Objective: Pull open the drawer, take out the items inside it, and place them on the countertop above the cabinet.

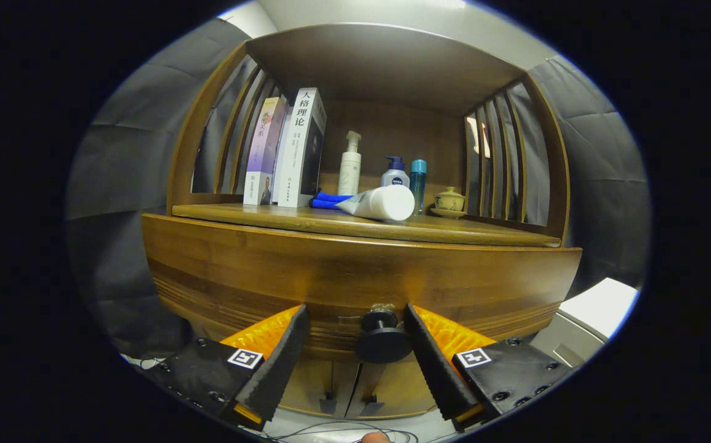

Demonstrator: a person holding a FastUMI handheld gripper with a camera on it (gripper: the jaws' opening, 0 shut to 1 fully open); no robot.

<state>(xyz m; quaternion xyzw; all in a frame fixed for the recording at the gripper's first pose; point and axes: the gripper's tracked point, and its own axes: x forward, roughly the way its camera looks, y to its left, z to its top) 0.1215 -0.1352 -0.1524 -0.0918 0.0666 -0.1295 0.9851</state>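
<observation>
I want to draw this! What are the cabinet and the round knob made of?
The cabinet looks like brown wood with a smooth, slightly shiny finish: grain lines show across its front. The knob is dark and matte, maybe metal or plastic; I can't tell which. It sits between the open tool's fingers.

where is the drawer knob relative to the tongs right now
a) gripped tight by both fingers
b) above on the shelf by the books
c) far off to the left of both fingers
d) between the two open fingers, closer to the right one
d: the knob sits between the fingers of the open tongs, near the right finger, with a clear gap to the left one.
</observation>
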